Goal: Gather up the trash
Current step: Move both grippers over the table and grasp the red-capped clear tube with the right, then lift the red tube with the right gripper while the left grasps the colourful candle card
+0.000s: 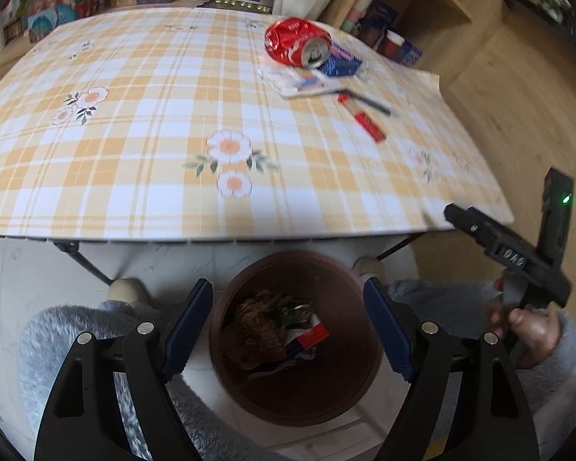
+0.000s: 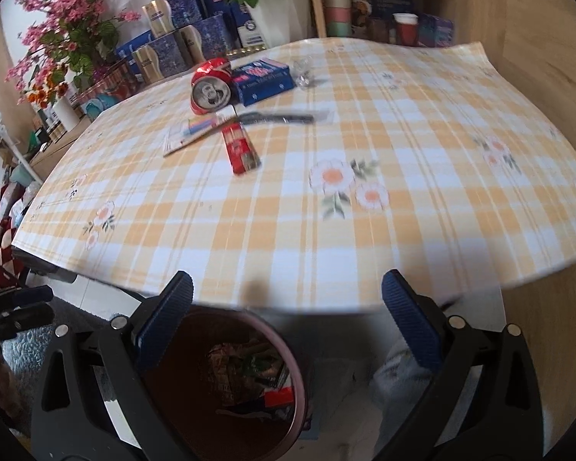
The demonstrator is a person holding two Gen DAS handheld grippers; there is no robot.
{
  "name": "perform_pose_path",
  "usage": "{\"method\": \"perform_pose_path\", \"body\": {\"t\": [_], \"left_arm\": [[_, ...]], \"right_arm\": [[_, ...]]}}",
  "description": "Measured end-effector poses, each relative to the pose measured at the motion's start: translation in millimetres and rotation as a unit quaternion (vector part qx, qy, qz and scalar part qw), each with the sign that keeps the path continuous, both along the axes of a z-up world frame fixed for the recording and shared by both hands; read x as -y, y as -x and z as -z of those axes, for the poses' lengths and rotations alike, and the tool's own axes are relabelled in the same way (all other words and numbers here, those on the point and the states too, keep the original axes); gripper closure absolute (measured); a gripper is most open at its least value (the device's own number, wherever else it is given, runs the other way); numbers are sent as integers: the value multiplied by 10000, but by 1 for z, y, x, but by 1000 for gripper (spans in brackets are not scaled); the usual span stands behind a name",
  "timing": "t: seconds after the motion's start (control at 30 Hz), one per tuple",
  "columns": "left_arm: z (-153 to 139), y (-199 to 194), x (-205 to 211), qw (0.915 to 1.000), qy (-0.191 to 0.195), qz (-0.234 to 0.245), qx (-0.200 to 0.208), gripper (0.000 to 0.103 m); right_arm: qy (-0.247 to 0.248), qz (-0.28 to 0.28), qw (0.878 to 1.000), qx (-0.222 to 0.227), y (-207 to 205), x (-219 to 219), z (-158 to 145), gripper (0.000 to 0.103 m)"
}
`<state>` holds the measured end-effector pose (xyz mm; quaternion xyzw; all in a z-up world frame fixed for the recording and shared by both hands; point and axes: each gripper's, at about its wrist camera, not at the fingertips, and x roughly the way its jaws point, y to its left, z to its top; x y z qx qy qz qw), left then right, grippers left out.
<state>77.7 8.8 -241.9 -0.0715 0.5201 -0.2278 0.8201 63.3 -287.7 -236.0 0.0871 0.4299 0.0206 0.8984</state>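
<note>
Left gripper: fingers spread wide, nothing between the pads. Directly beyond and below the gap stands a brown bin on the floor, holding crumpled wrappers and a red-and-white packet.

Right gripper: fingers likewise wide apart and empty. The same bin sits below and just inside its left finger, partly under the tabletop edge.

Remaining items lie well beyond both pairs of fingers, on the far part of the checked tabletop.
- Crushed red can: on its side, long axis running roughly toward the right gripper, open top end facing it; in the left wrist view the top end faces down and to the right.
- Blue box: flat, touching the can on its right, long axis across the right wrist view.
- Red packet: flat, nearest the fingers, long axis running from the can toward the near edge, tilted slightly right.
- Dark pen: lying across the view, just past the packet's far end.
- White card: flat, left of the packet.
- Clear crumpled wrapper: right of the box.

The person's right hand grips its handle at the right of the left wrist view.
</note>
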Motion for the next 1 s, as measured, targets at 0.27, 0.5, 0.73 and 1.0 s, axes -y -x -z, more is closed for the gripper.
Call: {"method": "perform_pose_path", "body": {"t": [0.27, 0.5, 0.73, 1.0], "left_arm": [[-24, -47, 9, 9990, 244, -101, 363, 24], [-28, -87, 19, 9981, 124, -48, 610, 24], [-25, -125, 37, 9959, -142, 295, 844, 25], [-18, -176, 76, 9939, -146, 725, 812, 36]], "right_arm": [[445, -681, 9966, 151, -68, -13, -10, 14], [495, -1111, 9926, -32, -128, -34, 1, 33], [537, -1168, 9911, -353, -156, -45, 15, 49], [420, -1283, 9903, -327, -151, -43, 15, 77]]}}
